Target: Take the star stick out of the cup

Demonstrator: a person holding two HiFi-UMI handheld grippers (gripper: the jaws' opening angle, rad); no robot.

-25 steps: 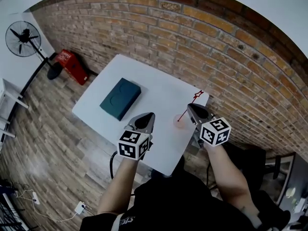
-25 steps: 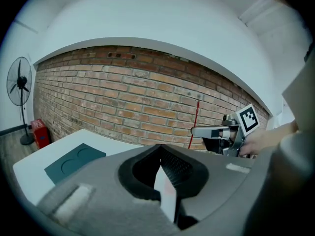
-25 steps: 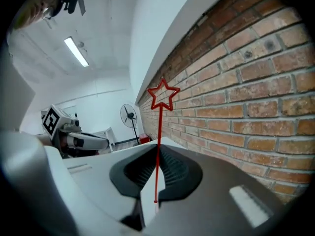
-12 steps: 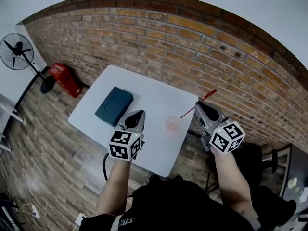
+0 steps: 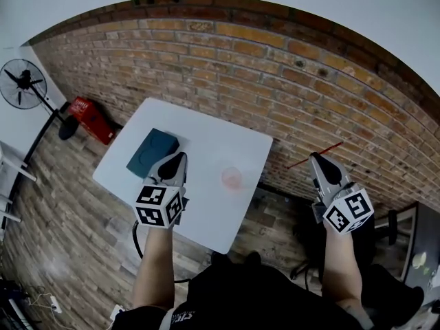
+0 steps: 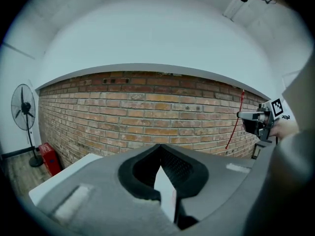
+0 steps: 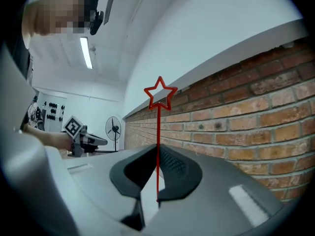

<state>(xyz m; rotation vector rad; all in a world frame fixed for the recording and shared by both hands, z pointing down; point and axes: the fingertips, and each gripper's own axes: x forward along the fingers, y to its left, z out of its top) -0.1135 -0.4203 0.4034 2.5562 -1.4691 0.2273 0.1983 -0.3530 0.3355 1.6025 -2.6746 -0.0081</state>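
Observation:
The red star stick point(image 5: 313, 155) is out of the cup, and my right gripper point(image 5: 317, 159) is shut on its lower end, off the table's right edge over the brick-patterned floor. In the right gripper view the stick point(image 7: 158, 146) stands upright between the jaws of my right gripper point(image 7: 157, 196), star on top. The clear pinkish cup point(image 5: 232, 177) stands empty on the white table point(image 5: 206, 212), near its right side. My left gripper point(image 5: 180, 158) hovers over the table left of the cup, jaws together and holding nothing. The left gripper view shows my left gripper point(image 6: 165, 183) and the far-off stick point(image 6: 235, 127).
A dark teal box point(image 5: 146, 152) lies on the table's left part, just beyond my left gripper. A standing fan point(image 5: 20, 82) and a red object point(image 5: 89, 119) are on the floor at far left. The person's legs are at the table's near edge.
My right gripper has carried the stick up out of the cup and off to the right, past the table edge. My left gripper has drifted left, toward the teal box.

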